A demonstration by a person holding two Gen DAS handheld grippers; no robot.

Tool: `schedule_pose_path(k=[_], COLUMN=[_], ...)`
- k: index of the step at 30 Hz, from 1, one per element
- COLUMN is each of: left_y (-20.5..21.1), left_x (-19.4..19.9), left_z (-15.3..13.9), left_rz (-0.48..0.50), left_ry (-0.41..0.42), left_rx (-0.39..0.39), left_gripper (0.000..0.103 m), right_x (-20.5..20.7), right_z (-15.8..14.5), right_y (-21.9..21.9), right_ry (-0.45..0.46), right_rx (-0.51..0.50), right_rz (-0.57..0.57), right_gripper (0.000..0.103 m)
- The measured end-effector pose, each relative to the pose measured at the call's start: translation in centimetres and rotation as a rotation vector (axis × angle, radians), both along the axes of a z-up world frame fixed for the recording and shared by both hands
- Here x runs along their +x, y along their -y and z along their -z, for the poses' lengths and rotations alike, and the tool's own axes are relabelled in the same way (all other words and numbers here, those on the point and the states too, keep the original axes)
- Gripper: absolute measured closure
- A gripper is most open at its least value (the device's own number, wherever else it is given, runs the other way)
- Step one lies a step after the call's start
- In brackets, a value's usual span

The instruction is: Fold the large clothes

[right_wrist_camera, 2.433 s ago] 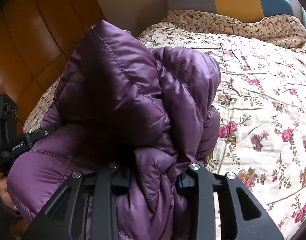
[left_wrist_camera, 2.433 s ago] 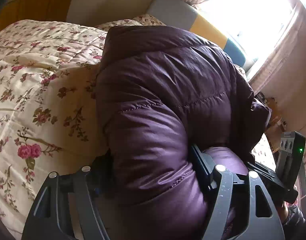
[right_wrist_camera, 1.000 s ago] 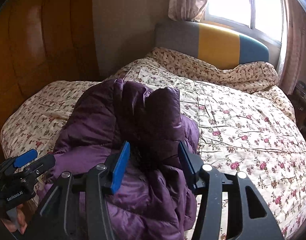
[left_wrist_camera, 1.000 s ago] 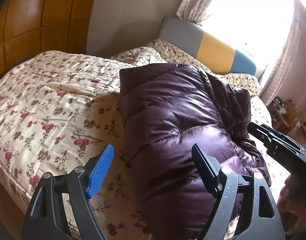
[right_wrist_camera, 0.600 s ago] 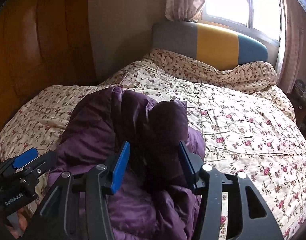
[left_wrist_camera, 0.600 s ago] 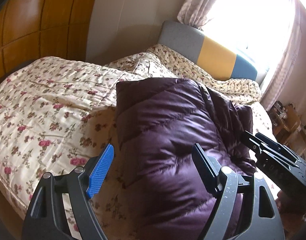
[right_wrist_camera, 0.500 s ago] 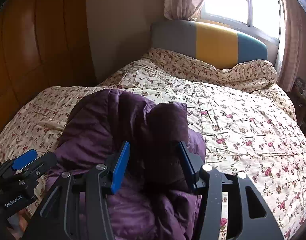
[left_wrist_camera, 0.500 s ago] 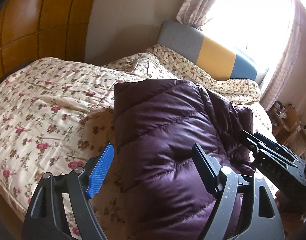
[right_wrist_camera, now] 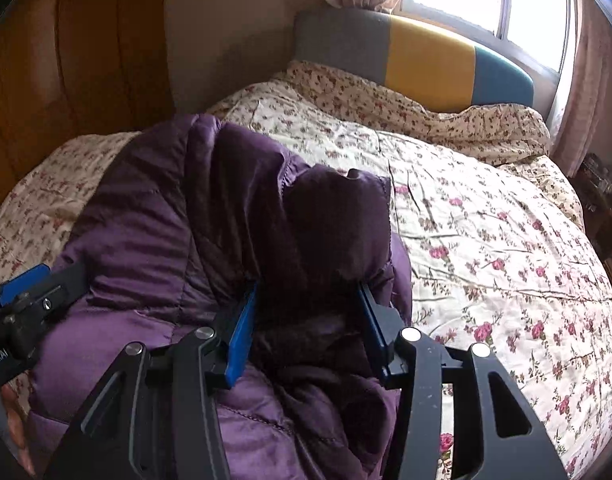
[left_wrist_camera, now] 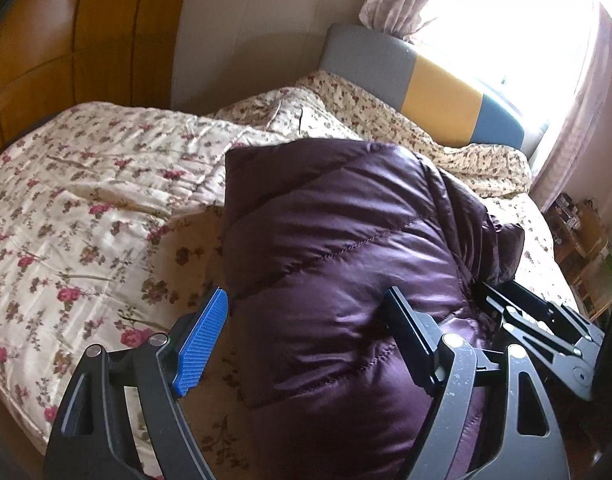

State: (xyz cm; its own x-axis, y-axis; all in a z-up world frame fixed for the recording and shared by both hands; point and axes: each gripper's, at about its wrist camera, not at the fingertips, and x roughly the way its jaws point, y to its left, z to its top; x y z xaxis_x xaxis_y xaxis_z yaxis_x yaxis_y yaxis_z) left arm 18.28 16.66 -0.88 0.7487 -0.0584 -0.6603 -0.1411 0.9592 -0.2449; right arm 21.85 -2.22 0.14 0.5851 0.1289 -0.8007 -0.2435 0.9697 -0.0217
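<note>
Between the fingers of the right tool [right_wrist_camera: 306, 328] stood a dark, bunched fold of the purple down jacket [right_wrist_camera: 154, 248], and the jaws were closing on it, the blue pads already at its sides though I could not tell how hard they pressed. The left tool [left_wrist_camera: 302, 336] stood wide open and held nothing; the jacket's quilted bulk lay just ahead of it and partly between its fingers without either pad touching. The jacket itself lay heaped on the floral bedspread [right_wrist_camera: 505, 232], ahead of both tools and nearer the wooden wall than the window. Trouble from here would likely come from the fabric: it looked slick and puffy, so a narrow pinch on one ridge could slide out as the air squeezed away, or catch only the top layer and drag the pile open instead of folding it. With the left tool gripping nothing, a pull by the right alone could skew the whole bundle or tug it toward the bed's near edge. Compared with two seconds or so earlier, when both tools were clamped deep in the raised jacket, the garment had been let down onto the bed, both tools had backed off, and the left had released entirely.
</note>
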Motion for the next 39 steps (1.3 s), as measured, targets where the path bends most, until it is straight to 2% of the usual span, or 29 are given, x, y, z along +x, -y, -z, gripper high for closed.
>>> schedule_pose_path(k=[7,12,15,21,24,27,39], left_y=[0.3,0.8,1.1,0.8,0.9,1.0,1.7], left_x=[0.8,0.9,0.9,-1.0,-2.4,-3.6,-8.6], left_z=[1.5,2.7,3.1,1.5,0.7,0.0,-1.9], left_rz=[0.017,0.029,0.024,-0.021,-0.036,-0.041,-0.089], left_ry=[-0.026,-0.031,-0.032,-0.008,0.011,0.031,0.081], left_rx=[0.0,0.022,0.029,0.041,0.059,0.065,0.108], left_gripper=[0.023,0.022,0.022,0.022,0.022,0.013,0.009], right_x=[0.1,-0.1,-0.3,-2.1,-3.6,-5.1,-8.9], right_z=[3.0,4.4,3.6,0.6,-1.1,-2.5,-4.5], right_y=[0.7,1.3,1.7,2.0,1.7,1.5,2.3], right_ry=[-0.061,-0.065,-0.058,-0.004,0.032,0.059,0.082], right_rx=[0.006,0.022,0.05,0.089,0.099,0.111,0.124], right_rz=[0.008,0.01,0.021,0.003,-0.02,-0.037,-0.06], right_gripper=[0.058,0.058,0.058,0.048,0.047,0.046,0.039])
